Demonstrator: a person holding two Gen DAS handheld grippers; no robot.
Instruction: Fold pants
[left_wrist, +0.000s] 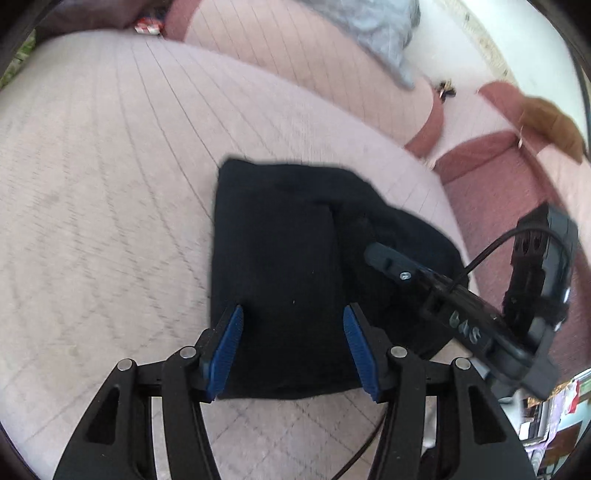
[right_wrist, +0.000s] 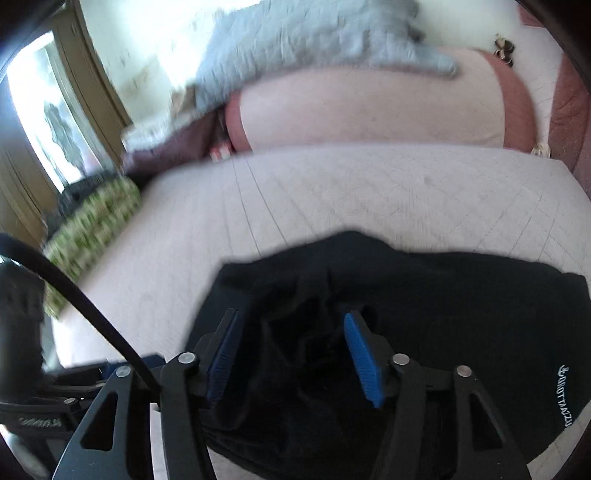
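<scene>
Black pants (left_wrist: 288, 236) lie folded into a compact bundle on a pale quilted bed. My left gripper (left_wrist: 293, 317) is open, its blue pads over the near edge of the bundle, holding nothing. The right gripper's black body (left_wrist: 461, 306) reaches in from the right, its tip over the pants. In the right wrist view the pants (right_wrist: 424, 295) fill the lower frame, with white lettering (right_wrist: 565, 398) at the right edge. My right gripper (right_wrist: 291, 321) is open just above the rumpled cloth, empty.
The quilted bed cover (left_wrist: 110, 184) spreads left and behind. Pink pillows (left_wrist: 314, 66) and a grey blanket (left_wrist: 373, 33) lie at the back. A green patterned cloth (right_wrist: 92, 229) lies at the bed's left edge, near a window (right_wrist: 48, 110).
</scene>
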